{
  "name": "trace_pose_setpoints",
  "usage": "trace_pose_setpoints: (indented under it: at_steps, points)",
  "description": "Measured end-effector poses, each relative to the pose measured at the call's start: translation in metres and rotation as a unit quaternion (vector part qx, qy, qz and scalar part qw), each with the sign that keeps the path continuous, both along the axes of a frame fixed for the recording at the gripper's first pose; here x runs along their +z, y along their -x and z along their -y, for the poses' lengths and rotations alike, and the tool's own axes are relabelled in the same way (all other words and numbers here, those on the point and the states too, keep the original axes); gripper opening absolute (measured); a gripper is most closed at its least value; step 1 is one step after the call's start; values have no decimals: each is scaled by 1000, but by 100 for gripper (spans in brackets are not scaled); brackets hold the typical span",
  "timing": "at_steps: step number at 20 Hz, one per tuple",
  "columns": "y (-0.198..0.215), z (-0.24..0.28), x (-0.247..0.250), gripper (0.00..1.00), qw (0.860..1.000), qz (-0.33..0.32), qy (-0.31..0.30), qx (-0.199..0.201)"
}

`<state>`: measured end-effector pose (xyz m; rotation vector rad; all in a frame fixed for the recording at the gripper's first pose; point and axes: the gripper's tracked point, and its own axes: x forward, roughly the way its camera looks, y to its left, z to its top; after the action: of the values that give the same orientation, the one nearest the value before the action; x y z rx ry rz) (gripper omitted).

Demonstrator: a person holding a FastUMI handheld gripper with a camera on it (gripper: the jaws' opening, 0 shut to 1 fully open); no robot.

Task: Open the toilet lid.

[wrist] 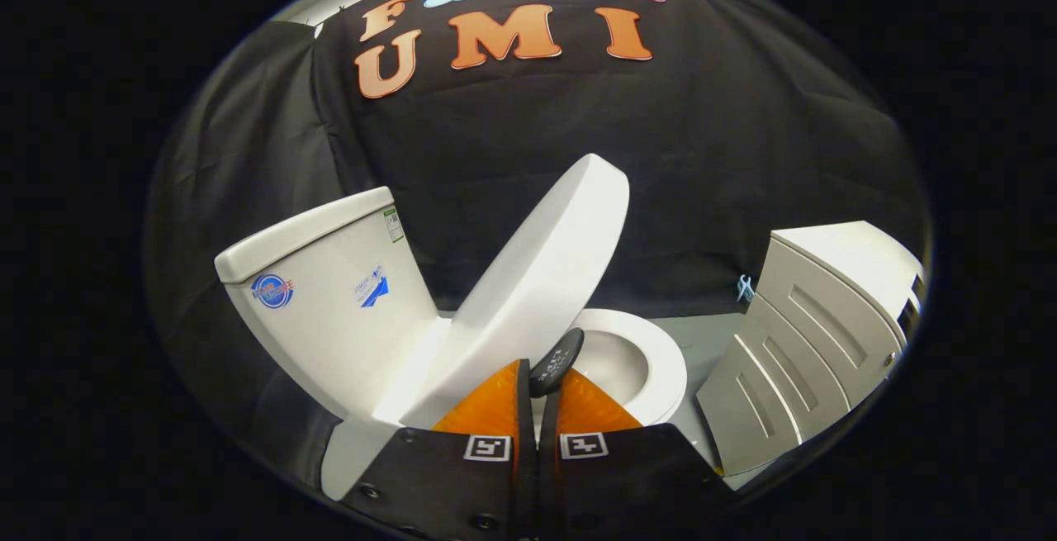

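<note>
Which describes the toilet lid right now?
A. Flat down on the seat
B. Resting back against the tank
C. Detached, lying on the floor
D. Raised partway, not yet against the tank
D: the toilet lid stands tilted above the seat, short of the tank, with the gripper nearly closed at its lower edge.

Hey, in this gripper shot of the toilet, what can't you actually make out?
- Gripper: the fingers look nearly closed at the toilet lid edge; whether both press on it is unclear.
- Lid hinge: hidden behind the raised lid.
- Toilet bowl: near side covered by the fingers.
- Tank stickers: too small to read.
- White cabinet: its lower part is cut off.
</note>
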<state>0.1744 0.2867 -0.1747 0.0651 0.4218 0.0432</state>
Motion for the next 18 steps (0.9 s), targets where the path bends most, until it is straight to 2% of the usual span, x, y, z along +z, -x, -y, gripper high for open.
trace_pose_setpoints:
  at_steps: [7,18]
  points:
    - [-2,-19,11,8,999,12,41,21]
    - [-2,-45,28,8,996,31,68,38]
